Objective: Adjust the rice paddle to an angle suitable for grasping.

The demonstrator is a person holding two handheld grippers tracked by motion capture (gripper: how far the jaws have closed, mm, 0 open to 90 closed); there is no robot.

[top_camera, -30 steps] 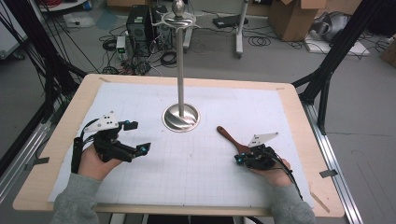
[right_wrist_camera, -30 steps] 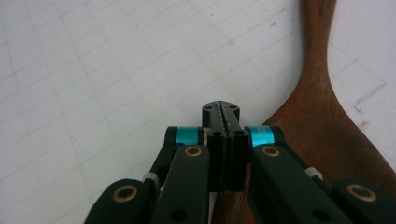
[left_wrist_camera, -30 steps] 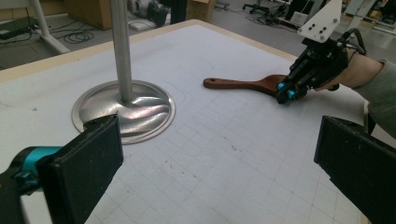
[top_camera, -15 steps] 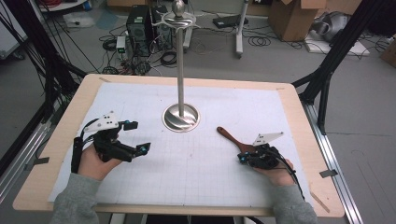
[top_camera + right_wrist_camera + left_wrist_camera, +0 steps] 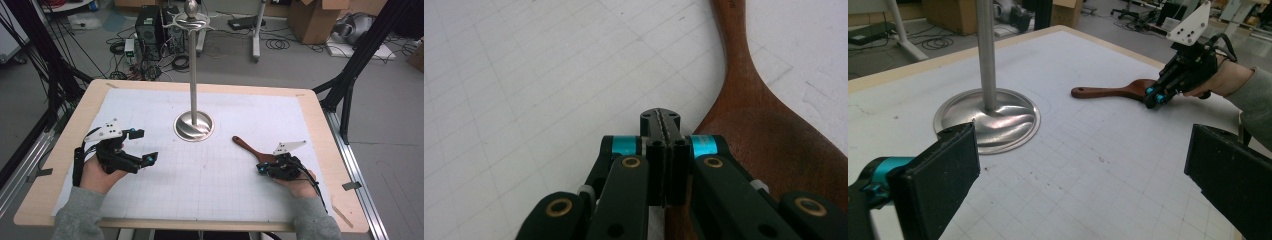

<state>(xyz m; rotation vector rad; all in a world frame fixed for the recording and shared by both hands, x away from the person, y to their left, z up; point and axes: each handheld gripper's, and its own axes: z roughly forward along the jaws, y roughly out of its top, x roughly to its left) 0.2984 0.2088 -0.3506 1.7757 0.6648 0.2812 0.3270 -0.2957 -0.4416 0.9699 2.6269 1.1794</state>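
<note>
1. Cluttered lab floor behind; we work at a table [image 5: 60, 150] under a white grid mat [image 5: 210, 180], metal stand [image 5: 193, 75] mid-table.
2. Wooden spoon [image 5: 250, 149] lies flat right of the stand's base, not lifted. We judge the pickup barely started; grasp and whatever follows remain.
3. Right gripper [image 5: 261, 170]: jaws clenched together, nothing between them, tips at the spoon's bowl edge [image 5: 769, 140]; contact unclear.
4. Left gripper [image 5: 140, 145]: jaws released wide, holding nothing, well apart from the spoon.
</note>
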